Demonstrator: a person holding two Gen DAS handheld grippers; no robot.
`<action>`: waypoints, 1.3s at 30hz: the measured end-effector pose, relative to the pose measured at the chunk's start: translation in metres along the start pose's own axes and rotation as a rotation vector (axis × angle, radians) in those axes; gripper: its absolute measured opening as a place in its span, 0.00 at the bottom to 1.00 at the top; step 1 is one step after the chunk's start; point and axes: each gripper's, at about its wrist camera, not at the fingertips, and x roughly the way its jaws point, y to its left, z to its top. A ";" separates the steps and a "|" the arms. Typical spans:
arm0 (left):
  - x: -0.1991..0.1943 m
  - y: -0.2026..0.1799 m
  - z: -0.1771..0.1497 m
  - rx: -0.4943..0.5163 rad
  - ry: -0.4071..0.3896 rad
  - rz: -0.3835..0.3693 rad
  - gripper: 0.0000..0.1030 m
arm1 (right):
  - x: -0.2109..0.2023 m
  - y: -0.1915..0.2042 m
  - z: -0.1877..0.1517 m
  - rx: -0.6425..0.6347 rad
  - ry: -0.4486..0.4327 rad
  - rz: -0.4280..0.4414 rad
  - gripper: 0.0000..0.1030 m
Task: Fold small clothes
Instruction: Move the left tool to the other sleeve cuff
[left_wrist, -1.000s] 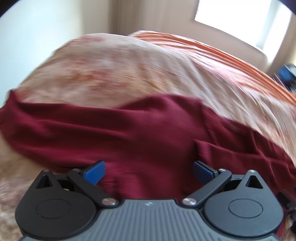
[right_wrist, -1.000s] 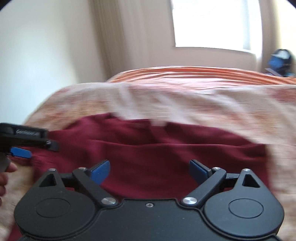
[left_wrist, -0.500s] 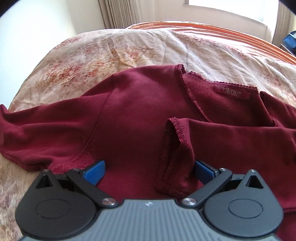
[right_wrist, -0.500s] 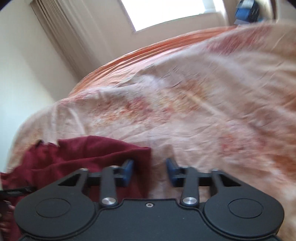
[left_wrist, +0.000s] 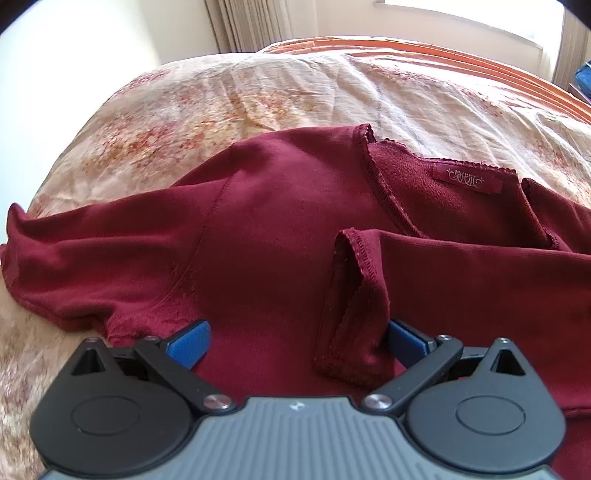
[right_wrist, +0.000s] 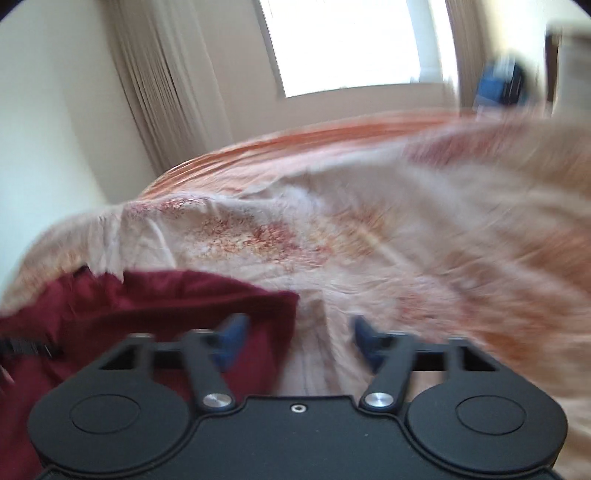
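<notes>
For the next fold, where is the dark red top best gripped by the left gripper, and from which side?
Probably the unfolded sleeve of the dark red top, near its end. It lies flat and spread toward the picture's left on the bedspread, so the open left gripper could come from that side and pinch its edge.

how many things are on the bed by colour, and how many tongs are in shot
dark red: 1, the long-sleeved top
cream and rust patterned: 1, the bedspread under it
orange striped: 1, the cover at the far end of the bed
black tongs with blue pads: 2, left tongs and right tongs, both open
total: 5
</notes>
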 end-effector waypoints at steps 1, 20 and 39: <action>-0.001 0.001 -0.001 -0.006 0.005 0.000 1.00 | -0.012 0.009 -0.011 -0.049 -0.019 -0.031 0.80; -0.002 -0.004 -0.011 -0.033 0.022 0.048 0.99 | 0.001 0.046 -0.078 -0.071 0.031 -0.251 0.52; -0.070 0.196 -0.039 -0.393 0.015 0.085 1.00 | -0.069 0.147 -0.055 -0.129 0.138 -0.103 1.00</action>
